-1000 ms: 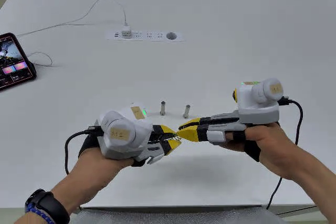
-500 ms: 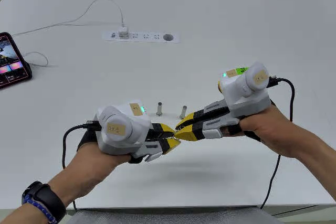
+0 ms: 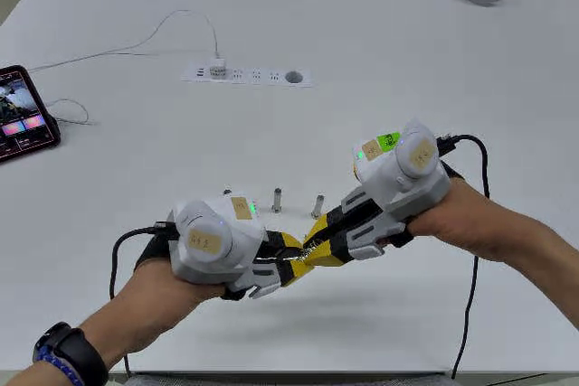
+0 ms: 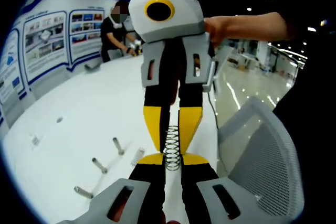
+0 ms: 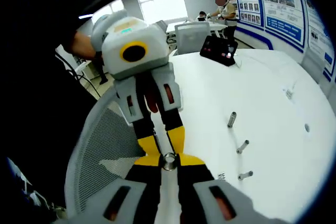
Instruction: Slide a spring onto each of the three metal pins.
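While all three metal pins [image 4: 100, 164] stand upright and bare on the counter [image 3: 407, 61], no spring appears to be seated yet, so the whole task is judged to remain. One spring [image 4: 171, 148] hangs in the air between the two tools, on the person's side of the pins and apart from them. The left hand-held gripper [image 3: 291, 258] is clenched on one end. The right hand-held gripper [image 3: 317, 243] meets it tip to tip, its jaws seemingly closed on the other end. The spring's long axis runs from one set of tips to the other, roughly level. It therefore lies crosswise to the pins and likely needs turning upright before threading.
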Demonstrator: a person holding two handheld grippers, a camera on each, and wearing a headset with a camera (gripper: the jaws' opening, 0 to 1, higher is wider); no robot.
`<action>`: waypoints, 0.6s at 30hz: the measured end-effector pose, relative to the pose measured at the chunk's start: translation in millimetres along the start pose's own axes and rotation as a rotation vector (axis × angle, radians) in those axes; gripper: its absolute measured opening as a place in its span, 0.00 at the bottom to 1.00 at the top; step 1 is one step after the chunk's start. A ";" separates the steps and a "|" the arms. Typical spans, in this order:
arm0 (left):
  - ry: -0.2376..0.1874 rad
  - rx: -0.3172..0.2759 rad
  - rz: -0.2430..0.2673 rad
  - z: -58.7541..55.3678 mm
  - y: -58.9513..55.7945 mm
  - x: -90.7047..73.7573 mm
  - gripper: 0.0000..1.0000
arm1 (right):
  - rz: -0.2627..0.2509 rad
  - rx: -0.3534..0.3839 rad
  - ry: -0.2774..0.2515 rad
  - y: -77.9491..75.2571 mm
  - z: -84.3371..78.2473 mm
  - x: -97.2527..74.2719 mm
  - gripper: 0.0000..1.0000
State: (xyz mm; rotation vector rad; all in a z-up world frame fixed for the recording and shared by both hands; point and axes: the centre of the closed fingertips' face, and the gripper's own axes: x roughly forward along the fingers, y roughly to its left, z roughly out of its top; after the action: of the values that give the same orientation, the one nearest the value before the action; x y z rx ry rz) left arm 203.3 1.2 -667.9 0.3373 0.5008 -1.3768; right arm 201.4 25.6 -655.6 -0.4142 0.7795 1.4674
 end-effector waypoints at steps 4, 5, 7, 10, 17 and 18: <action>-0.003 0.000 -0.003 0.7 -1.0 -0.1 0.09 | 0.010 -0.023 0.018 1.1 -0.8 -0.8 0.12; -0.004 0.000 -0.005 1.1 -1.6 -0.1 0.09 | 0.012 -0.027 0.022 1.6 -1.1 -1.0 0.12; -0.003 0.002 -0.007 1.3 -2.9 -0.1 0.09 | 0.015 -0.044 0.036 3.4 -2.2 -1.2 0.12; 0.001 0.004 -0.007 0.3 -3.8 0.1 0.09 | 0.013 -0.062 0.058 5.1 -5.4 0.1 0.12; -0.013 -0.030 0.010 -2.6 -1.3 1.6 0.11 | -0.004 -0.067 0.058 2.3 -7.9 1.2 0.12; -0.017 -0.039 0.016 -3.1 -0.2 1.8 0.11 | -0.009 -0.065 0.057 1.0 -8.3 1.6 0.12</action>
State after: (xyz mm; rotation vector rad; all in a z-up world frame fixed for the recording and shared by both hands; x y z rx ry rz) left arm 202.9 1.2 -671.5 0.2975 0.5091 -1.3515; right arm 198.5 21.1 -662.3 -0.5098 0.7757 1.4807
